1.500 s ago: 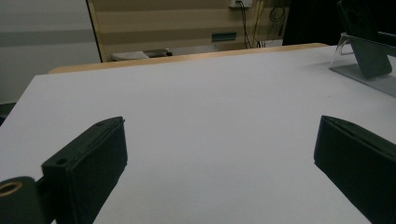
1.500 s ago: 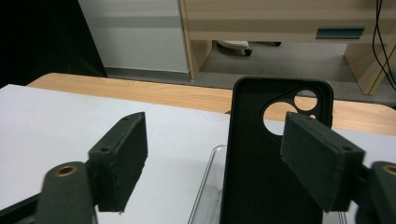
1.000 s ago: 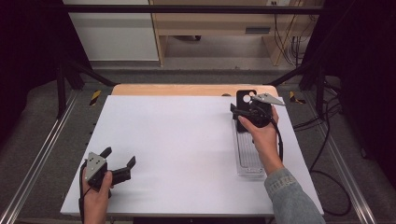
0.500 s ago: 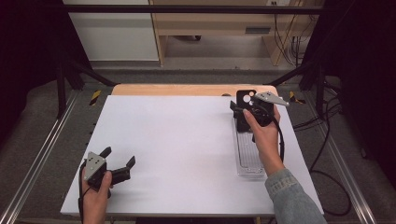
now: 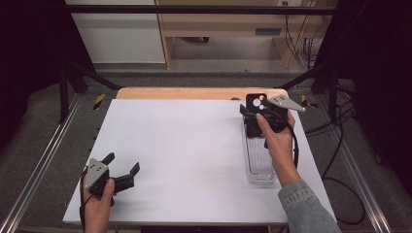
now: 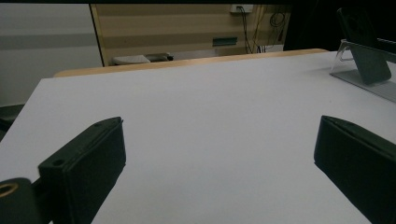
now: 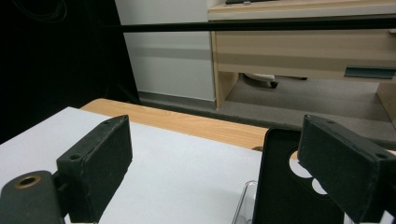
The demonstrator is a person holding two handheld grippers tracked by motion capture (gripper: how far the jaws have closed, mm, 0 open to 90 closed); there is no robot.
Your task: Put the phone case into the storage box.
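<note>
Little has shifted in the last second: the right gripper (image 5: 256, 112) has edged only slightly at the black phone case (image 5: 256, 103), while the left gripper (image 5: 119, 170) stays parked at the near left corner.

On the white table (image 5: 184, 145), the phone case stands upright at the far end of a clear tray (image 5: 260, 167) whose long axis runs away from the person. Jaws on the right gripper are wide, one beside the case (image 7: 285, 186), nothing clamped; the left gripper (image 6: 217, 163), also wide and empty, sits well apart. The right hand (image 5: 277, 138) is far nearer.
</note>
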